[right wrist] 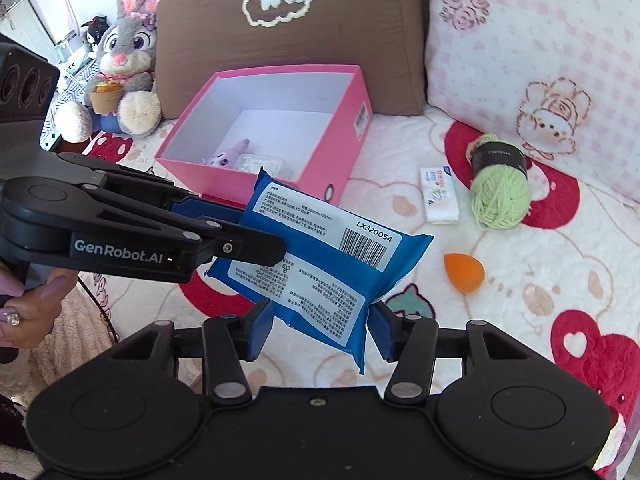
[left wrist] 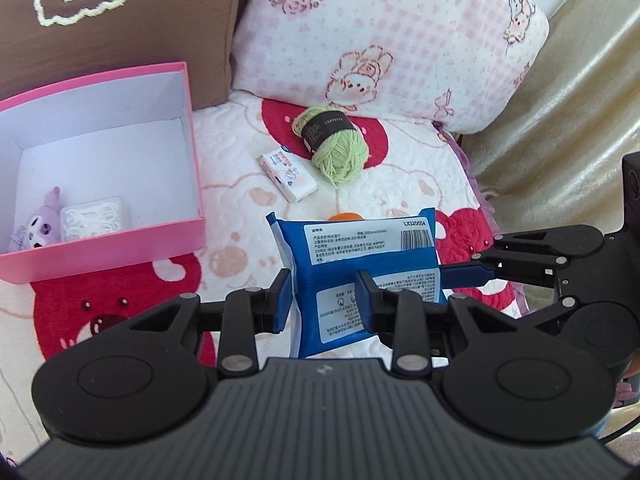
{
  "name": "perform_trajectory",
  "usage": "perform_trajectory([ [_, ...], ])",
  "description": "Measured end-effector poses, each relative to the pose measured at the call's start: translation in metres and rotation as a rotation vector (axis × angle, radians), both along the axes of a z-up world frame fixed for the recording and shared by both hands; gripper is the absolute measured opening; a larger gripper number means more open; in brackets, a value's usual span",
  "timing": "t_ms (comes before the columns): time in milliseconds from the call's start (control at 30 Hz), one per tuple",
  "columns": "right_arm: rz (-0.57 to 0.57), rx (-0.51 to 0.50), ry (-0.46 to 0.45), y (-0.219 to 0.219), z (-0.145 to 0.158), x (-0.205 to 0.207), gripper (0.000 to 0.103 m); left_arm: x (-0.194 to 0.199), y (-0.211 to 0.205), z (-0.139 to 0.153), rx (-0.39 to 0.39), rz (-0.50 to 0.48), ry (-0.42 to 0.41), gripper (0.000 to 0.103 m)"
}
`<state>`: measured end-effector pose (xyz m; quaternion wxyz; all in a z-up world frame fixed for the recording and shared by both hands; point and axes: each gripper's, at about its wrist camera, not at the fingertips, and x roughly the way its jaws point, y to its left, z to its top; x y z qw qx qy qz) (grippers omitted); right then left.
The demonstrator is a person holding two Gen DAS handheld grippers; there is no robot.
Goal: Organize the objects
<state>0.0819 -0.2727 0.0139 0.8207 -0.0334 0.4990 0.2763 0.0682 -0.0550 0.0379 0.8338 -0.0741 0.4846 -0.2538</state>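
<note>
Yarn [right wrist: 500, 188], sponge [right wrist: 464, 273] lie beside pink box [right wrist: 340, 152]; left jaws clamp blue pack [right wrist: 320, 264], right jaws apart

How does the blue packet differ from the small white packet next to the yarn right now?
The blue packet is larger and held off the bed between the left gripper and right gripper; the small white packet lies flat on the quilt, untouched. Blue wrapper versus white with pink print. Both are soft printed packs outside the pink box.
</note>
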Motion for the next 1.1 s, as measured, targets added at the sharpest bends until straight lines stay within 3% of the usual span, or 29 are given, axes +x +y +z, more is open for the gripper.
perform_trajectory([
  [167, 0.018, -0.019, -0.055, 0.016, 0.012, -0.003, 0.059, -0.004, 0.014, 0.008, -0.013, 0.039, -0.049, 0.031],
  [500, 0.019, -0.037, -0.097, 0.037, 0.023, 0.001, 0.059, 0.0, 0.037, 0.012, -0.054, 0.079, -0.068, 0.031],
  [900, 0.044, 0.014, -0.274, 0.085, 0.048, 0.015, 0.059, 0.005, 0.095, 0.034, -0.122, 0.216, -0.169, 0.032],
  [1100, 0.064, 0.036, -0.357, 0.11, 0.059, 0.026, 0.046, 0.008, 0.129, 0.043, -0.133, 0.286, -0.214, 0.033],
])
